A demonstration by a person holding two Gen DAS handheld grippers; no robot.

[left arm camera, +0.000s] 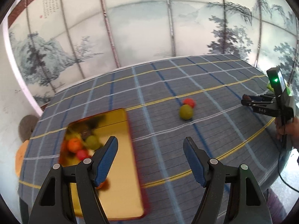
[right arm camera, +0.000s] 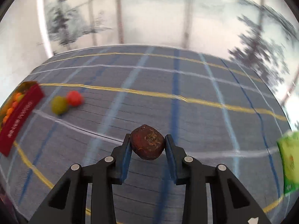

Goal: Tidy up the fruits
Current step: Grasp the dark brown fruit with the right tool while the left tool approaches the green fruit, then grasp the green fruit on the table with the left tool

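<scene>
Box (right arm camera: 17, 115) lettering: white, blurred, unreadable.
Left gripper (left arm camera: 150, 158): wide, empty.
Right gripper (right arm camera: 147, 145): clamped on brown fruit (right arm camera: 147, 142).
Green pack (right arm camera: 289, 162): cut off.

A home dining corner is suggested: plaid tablecloth (left arm camera: 168, 85), ink-landscape wall panels (left arm camera: 140, 28), gold gift box (left arm camera: 119, 168).

Grey-blue checked tablecloth (left arm camera: 168, 85); gold tray (left arm camera: 119, 160); red ball (left arm camera: 189, 102); olive ball (left arm camera: 186, 112).

Motion blur smears the fruits in the gold box (left arm camera: 119, 123) at the tablecloth's left edge; their kinds cannot be told. The left gripper's finger (left arm camera: 104, 160) hides one orange fruit. The frame's right edge crops a blurred green packet (right arm camera: 289, 160).
</scene>
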